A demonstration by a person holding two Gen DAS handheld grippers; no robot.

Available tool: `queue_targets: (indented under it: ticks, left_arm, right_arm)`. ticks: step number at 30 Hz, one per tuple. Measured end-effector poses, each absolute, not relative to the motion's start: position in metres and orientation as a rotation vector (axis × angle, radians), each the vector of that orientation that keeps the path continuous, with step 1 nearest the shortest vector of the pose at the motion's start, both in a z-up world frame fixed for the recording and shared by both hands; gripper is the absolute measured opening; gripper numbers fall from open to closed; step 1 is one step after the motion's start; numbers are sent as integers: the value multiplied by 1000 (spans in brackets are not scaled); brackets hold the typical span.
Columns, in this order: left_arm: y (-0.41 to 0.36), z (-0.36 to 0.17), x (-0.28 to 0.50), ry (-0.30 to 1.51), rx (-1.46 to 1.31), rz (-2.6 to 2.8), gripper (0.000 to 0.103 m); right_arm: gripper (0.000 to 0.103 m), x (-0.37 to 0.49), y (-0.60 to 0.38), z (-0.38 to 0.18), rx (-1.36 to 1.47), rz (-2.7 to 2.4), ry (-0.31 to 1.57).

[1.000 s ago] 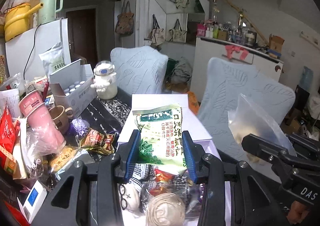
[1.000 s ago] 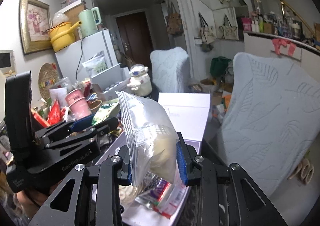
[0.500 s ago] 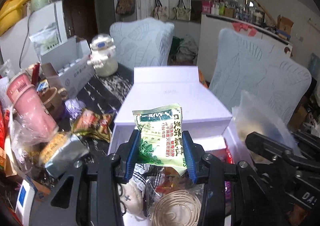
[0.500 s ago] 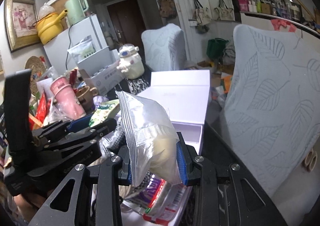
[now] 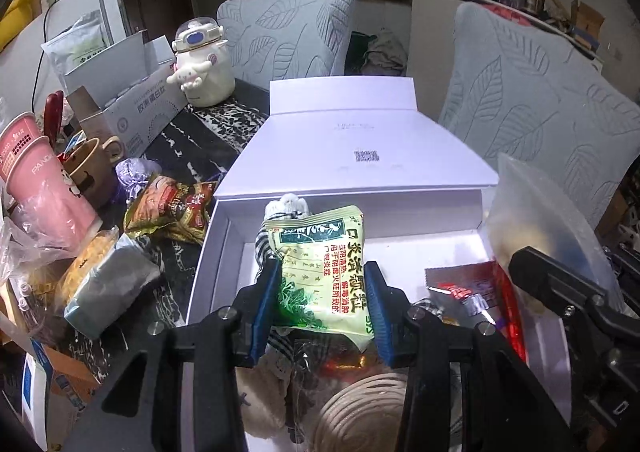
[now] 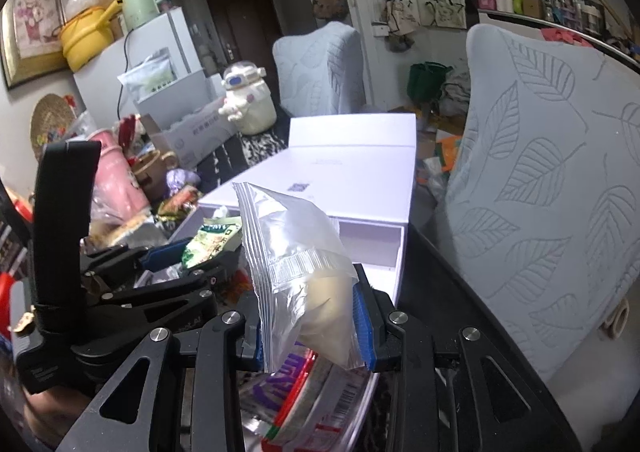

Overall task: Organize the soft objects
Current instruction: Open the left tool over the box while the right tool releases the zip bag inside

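Over the white box (image 5: 224, 248), left claw (image 5: 323, 306) grips a green packet (image 5: 320, 272), right claw (image 6: 310, 318) a clear bag (image 6: 296, 252) hiding packets.

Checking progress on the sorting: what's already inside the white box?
The white box holds a striped plush toy, a red packet and a coiled beige thing. Both held bags cover the rest.

Green packet (image 5: 320, 272) is covering most of the striped plush (image 5: 262, 252) behind it, only the knit top showing. Left gripper (image 5: 322, 304) frame is blocking the coiled round thing (image 5: 360, 412), also running off the bottom edge. Clear zip bag (image 6: 296, 272) is hiding pkgs under it; purple-red pack (image 6: 296, 384) print is too blurred to read. Shelf bottles (image 6: 560, 0) are too small to ID.
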State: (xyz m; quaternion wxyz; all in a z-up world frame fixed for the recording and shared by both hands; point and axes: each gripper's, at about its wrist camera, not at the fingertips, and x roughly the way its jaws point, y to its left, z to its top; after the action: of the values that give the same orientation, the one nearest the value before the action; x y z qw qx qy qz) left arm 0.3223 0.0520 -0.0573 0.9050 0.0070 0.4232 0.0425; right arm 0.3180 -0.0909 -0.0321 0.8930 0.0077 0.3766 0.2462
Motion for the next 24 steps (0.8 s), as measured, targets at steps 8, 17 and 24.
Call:
queue_targets:
  ticks: [8, 17, 24]
  left_arm:
    - [50, -61, 325, 893, 52, 107, 41]
    - [49, -66, 329, 931, 64, 120, 46]
    - [46, -62, 326, 936, 33, 130, 67]
  right_arm:
    - [35, 325, -83, -52, -44, 471, 811]
    - [38, 325, -85, -53, -56, 471, 826]
    - [53, 317, -93, -40, -7, 499, 818]
